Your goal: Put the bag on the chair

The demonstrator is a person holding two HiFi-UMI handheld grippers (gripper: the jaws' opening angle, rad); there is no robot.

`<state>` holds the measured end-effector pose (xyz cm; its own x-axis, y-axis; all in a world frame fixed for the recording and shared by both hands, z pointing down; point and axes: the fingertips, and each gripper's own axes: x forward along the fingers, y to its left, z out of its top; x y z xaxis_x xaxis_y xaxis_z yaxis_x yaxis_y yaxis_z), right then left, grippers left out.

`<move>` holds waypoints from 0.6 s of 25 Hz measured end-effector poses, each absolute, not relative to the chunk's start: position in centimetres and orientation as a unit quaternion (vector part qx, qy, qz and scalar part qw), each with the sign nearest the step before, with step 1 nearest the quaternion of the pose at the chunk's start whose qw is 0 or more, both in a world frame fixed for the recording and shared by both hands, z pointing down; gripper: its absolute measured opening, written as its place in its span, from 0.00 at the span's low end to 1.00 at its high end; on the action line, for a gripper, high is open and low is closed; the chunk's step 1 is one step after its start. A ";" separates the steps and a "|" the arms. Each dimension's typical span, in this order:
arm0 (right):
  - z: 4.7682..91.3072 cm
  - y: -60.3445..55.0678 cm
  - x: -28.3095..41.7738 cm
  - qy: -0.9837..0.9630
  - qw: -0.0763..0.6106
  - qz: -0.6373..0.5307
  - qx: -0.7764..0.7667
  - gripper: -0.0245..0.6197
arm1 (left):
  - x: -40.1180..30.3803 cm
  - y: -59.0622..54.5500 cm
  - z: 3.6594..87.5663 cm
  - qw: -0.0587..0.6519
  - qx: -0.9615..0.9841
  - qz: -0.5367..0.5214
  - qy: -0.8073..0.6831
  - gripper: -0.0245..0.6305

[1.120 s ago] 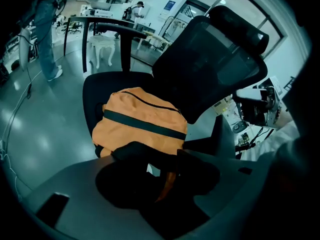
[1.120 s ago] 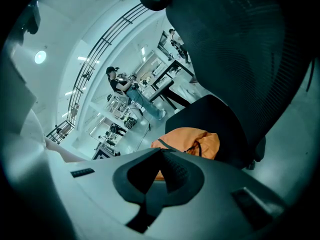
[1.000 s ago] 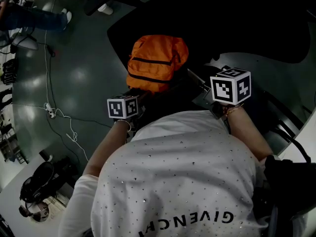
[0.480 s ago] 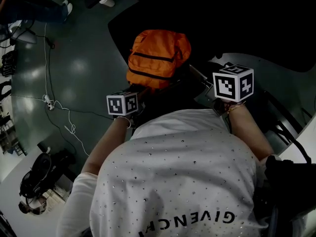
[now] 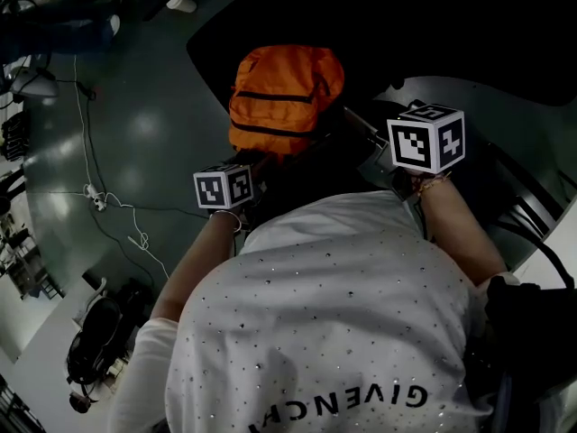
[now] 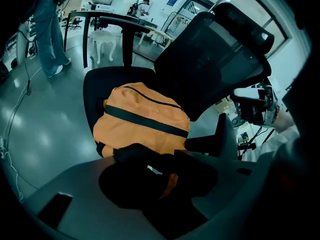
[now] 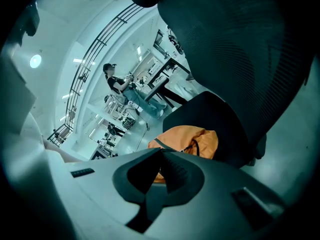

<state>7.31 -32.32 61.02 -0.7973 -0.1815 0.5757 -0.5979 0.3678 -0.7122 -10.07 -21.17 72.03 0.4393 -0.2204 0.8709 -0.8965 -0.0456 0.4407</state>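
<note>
- One orange fabric bag (image 5: 284, 97), crossed by dark bands, slumps on the black chair (image 5: 212, 61) seat in the head view; the seat's edges vanish in shadow.
- Left gripper view: the left hand-held gripper (image 6: 162, 165) has jaws just closing yet apart, with the bag's near edge between them, unpinched.
- Right gripper view: the right hand-held gripper (image 7: 161, 156) has ribbed tips meeting, empty.

Orange bag (image 5: 284, 97) (black-strapped) lies on black chair (image 6: 220, 54).
</note>
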 end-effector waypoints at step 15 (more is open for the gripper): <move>58.6 -30.0 4.3 -0.810 0.229 0.472 0.263 0.05 | -10.8 -20.4 71.0 0.544 0.665 0.288 -0.422 0.35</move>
